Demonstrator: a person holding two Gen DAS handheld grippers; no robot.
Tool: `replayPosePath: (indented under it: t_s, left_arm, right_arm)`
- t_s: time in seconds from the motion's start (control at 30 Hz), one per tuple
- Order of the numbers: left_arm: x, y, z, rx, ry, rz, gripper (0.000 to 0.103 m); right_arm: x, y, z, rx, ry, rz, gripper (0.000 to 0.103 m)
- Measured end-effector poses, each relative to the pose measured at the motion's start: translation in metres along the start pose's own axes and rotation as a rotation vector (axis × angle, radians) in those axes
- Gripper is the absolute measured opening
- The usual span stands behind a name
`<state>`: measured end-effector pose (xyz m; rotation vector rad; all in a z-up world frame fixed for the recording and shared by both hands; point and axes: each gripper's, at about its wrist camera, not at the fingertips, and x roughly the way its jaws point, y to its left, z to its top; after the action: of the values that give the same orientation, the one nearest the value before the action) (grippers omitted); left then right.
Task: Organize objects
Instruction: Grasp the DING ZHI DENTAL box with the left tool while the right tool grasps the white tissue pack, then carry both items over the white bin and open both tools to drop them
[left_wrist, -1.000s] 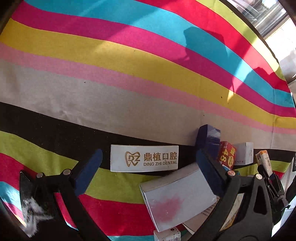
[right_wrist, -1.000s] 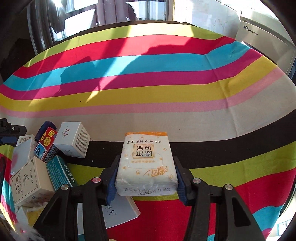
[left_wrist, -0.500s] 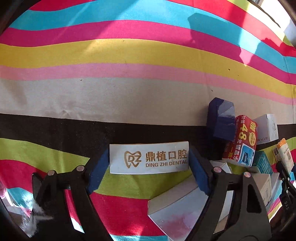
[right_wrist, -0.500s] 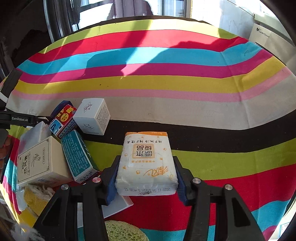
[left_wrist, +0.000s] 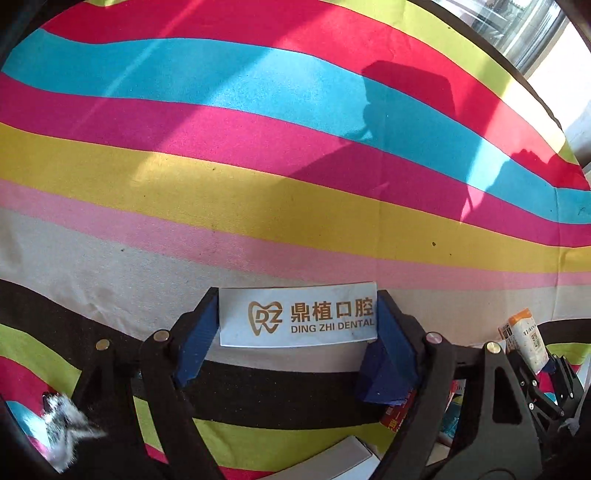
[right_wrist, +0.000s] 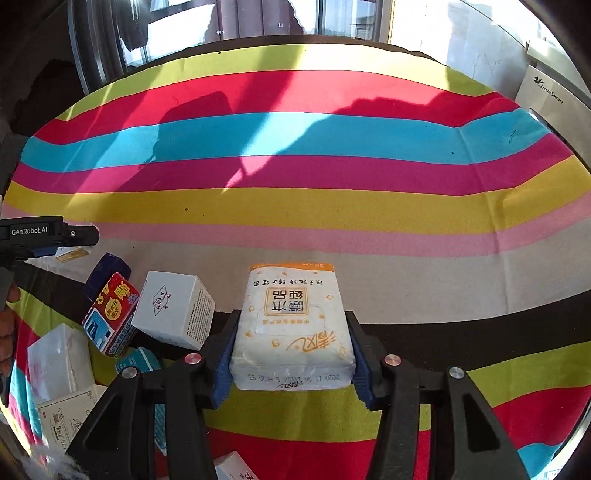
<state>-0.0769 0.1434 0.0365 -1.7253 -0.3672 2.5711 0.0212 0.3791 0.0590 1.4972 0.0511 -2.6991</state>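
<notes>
A counter draped in a striped cloth (right_wrist: 295, 206) fills both views, its bands running lime, red, blue, magenta, yellow, pink, cream and black. The far half of the cloth, from 10 to 2 o'clock, lies bare and sunlit, with shadows across the blue and red bands. The far edge curves along the top of the right view, with a window behind it and a white appliance (right_wrist: 550, 99) at 2 o'clock.

The left claw (left_wrist: 297, 325) holds 1 flat white dental card box (left_wrist: 297, 319) by its 2 short ends, above the cream and black bands. The right claw (right_wrist: 291, 332) clamps 1 white tissue pack (right_wrist: 293, 325), pads pressed against both long sides.

At 8 to 9 o'clock in the right view sits a crowded cluster, boxes touching or overlapping: 1 white cube box (right_wrist: 173, 308), 1 red box (right_wrist: 110, 314), 1 dark blue box (right_wrist: 107, 267), 1 teal box (right_wrist: 138, 360) and 1 cream box (right_wrist: 66, 413). Others are partly hidden and cannot be counted.
</notes>
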Motion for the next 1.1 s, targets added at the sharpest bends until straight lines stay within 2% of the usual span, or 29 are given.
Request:
replayPosePath:
  t_s: [0.1, 0.2, 0.27, 0.4, 0.53, 0.63, 0.73, 0.87, 0.9, 0.93, 1.0, 1.1]
  left_arm:
    - [0.014, -0.014, 0.005, 0.029, 0.039, -0.022, 0.084]
    - [0.021, -0.036, -0.004, 0.123, 0.067, 0.004, 0.084]
    - [0.018, -0.047, -0.017, 0.165, 0.086, -0.018, 0.084]
    - [0.007, -0.058, -0.051, 0.246, 0.12, 0.001, 0.084]
    - [-0.01, -0.053, -0.079, 0.25, 0.137, -0.035, 0.084]
    - [-0.021, -0.049, -0.084, 0.256, 0.074, -0.02, 0.084]
    - [-0.037, -0.038, -0.078, 0.208, 0.019, -0.053, 0.084]
    - [-0.067, -0.02, -0.073, 0.208, -0.09, -0.075, 0.084]
    - [-0.077, -0.023, -0.073, 0.208, -0.121, -0.094, 0.084]
    - [-0.092, -0.008, -0.081, 0.214, -0.15, -0.117, 0.084]
    - [-0.104, -0.022, -0.088, 0.239, -0.198, -0.173, 0.084]
    - [-0.119, -0.048, -0.121, 0.307, -0.235, -0.276, 0.084]
  right_arm:
    - [0.017, 0.006, 0.01, -0.004, 0.025, 0.03, 0.053]
    - [0.023, 0.013, 0.014, -0.012, 0.038, 0.069, 0.053]
    - [0.022, 0.024, 0.013, -0.054, 0.042, 0.081, 0.053]
    - [0.012, 0.037, -0.001, -0.11, 0.048, 0.115, 0.053]
    - [-0.003, 0.043, -0.021, -0.155, 0.059, 0.115, 0.053]
    - [-0.013, 0.04, -0.032, -0.148, 0.049, 0.131, 0.053]
    - [-0.023, 0.03, -0.036, -0.108, 0.008, 0.087, 0.053]
    - [-0.058, 0.009, -0.045, -0.053, -0.087, 0.051, 0.053]
    - [-0.071, 0.004, -0.05, -0.039, -0.118, 0.041, 0.053]
    - [-0.084, -0.001, -0.056, -0.024, -0.146, 0.034, 0.053]
    - [-0.111, -0.013, -0.072, 0.015, -0.19, 0.016, 0.053]
    - [-0.143, -0.033, -0.107, 0.079, -0.213, -0.043, 0.053]
